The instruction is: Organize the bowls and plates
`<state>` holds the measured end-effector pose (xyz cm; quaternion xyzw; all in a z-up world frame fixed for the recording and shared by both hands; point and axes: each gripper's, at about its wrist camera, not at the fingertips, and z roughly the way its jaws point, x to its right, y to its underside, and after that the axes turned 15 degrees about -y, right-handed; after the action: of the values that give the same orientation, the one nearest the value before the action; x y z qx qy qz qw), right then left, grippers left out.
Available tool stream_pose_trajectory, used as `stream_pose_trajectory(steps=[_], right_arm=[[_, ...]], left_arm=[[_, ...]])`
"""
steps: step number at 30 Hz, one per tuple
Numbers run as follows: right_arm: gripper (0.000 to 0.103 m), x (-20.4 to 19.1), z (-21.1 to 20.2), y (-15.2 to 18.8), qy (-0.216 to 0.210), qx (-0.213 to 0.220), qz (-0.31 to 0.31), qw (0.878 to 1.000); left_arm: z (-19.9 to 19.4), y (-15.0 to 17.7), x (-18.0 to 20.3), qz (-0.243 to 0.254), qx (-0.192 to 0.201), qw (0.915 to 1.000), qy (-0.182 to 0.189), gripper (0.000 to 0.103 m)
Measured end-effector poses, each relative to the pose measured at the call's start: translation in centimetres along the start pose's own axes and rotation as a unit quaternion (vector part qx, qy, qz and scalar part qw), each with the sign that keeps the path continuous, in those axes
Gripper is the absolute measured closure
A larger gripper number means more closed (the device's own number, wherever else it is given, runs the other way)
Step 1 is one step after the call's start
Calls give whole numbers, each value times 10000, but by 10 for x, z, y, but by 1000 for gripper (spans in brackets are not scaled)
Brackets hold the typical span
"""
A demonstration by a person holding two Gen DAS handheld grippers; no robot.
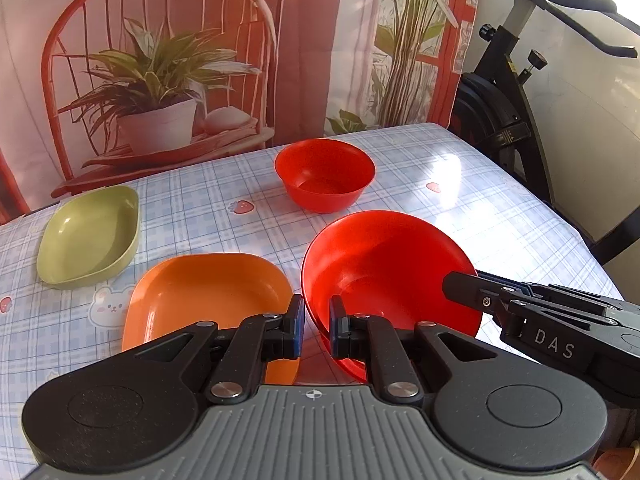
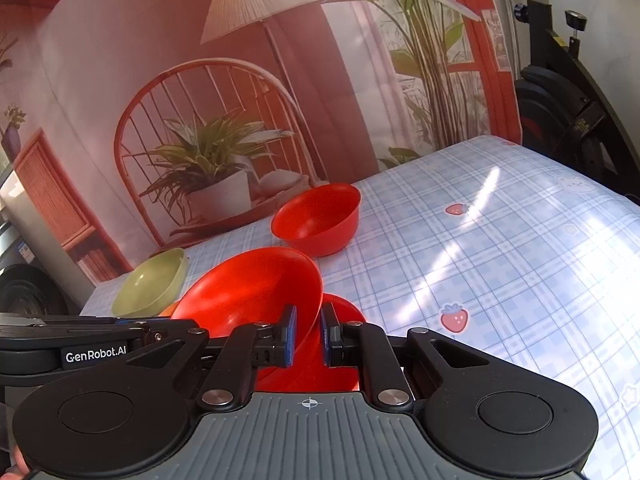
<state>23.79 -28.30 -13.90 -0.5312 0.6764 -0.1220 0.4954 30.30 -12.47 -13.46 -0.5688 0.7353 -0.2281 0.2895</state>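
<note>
A large red bowl (image 1: 384,272) hangs tilted above the table, gripped by both grippers. My left gripper (image 1: 316,312) is shut on its near rim. My right gripper (image 1: 454,286) comes in from the right and clamps the rim on that side. In the right wrist view the same red bowl (image 2: 248,292) sits with its rim pinched in the right gripper (image 2: 308,330), and the left gripper (image 2: 168,328) reaches in from the left. A smaller red bowl (image 1: 325,176) (image 2: 316,220) stands upright farther back. An orange dish (image 1: 208,300) and a green dish (image 1: 90,236) (image 2: 150,284) lie to the left.
The table (image 1: 460,200) wears a blue checked cloth with strawberry prints, and its right edge drops off near a black exercise bike (image 1: 512,112). A printed backdrop (image 1: 160,80) of a chair and plants hangs along the far edge. Bare cloth (image 2: 500,260) stretches to the right.
</note>
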Motion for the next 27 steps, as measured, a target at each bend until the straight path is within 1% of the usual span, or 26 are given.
stream_pose_trajectory(steps=[5, 9, 17, 27], right_arm=[[90, 14, 4, 4, 53, -61, 164, 9998], [90, 21, 6, 9, 19, -133, 282, 9995], [90, 25, 11, 13, -58, -185, 398, 9990], [90, 25, 9, 14, -54, -164, 445, 9989]], left_arm=[[17, -3, 14, 174, -145, 9997, -33, 90], [22, 1, 16, 282, -241, 9993, -48, 90], [28, 3, 15, 359, -368, 9986, -95, 90], [29, 3, 16, 368, -404, 9984, -111, 89]])
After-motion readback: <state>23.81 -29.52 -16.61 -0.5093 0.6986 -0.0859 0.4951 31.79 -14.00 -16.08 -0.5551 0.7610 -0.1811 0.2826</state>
